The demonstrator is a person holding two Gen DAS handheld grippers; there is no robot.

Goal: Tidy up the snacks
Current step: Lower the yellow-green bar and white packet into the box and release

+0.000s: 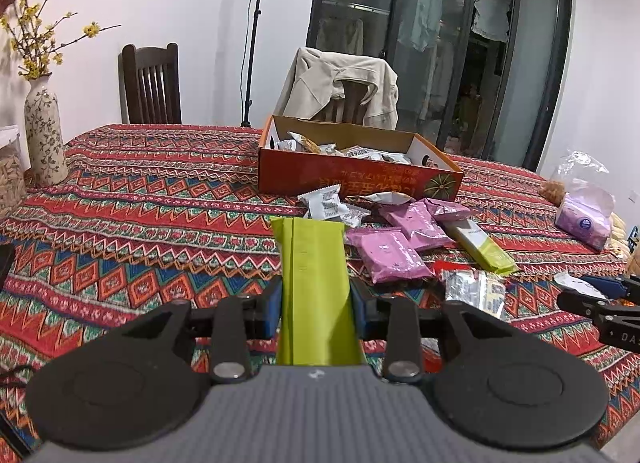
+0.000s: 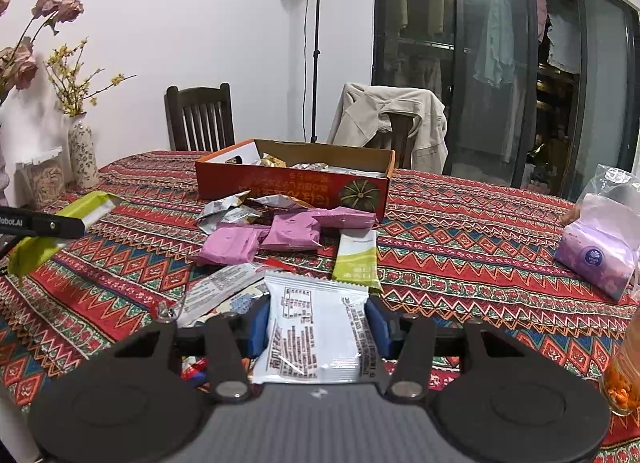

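On the table, toward its far edge: red patterned woven tablecloth [image 1: 140,199] across the whole top, one open orange cardboard box [image 1: 352,179] with pale wrapped snacks loose inside. Beyond that edge, two dark wooden chairs [image 1: 150,83], one draped with a beige jacket [image 1: 340,83]. At the left edge, one tall floral ceramic vase [image 1: 44,131] with yellow-blossomed twigs. Near the right edge, one clear plastic bag holding a lilac tissue pack [image 2: 596,255].

Just in front of the box, a loose heap: three pink foil snack packets [image 2: 292,233] overlapping, one flat green-and-white snack bar [image 2: 356,259] beside them, a few silver-white crumpled wrappers [image 2: 228,215] touching the box wall, number uncertain.

Nearest, above the cloth: left gripper [image 1: 316,299] narrow, blue pads clamped on one long lime-green snack pouch [image 1: 314,263] pointing toward the box. Right gripper [image 2: 318,323] somewhat wider, clamped on one white printed snack packet [image 2: 316,327], partly hiding the wrappers lying underneath.
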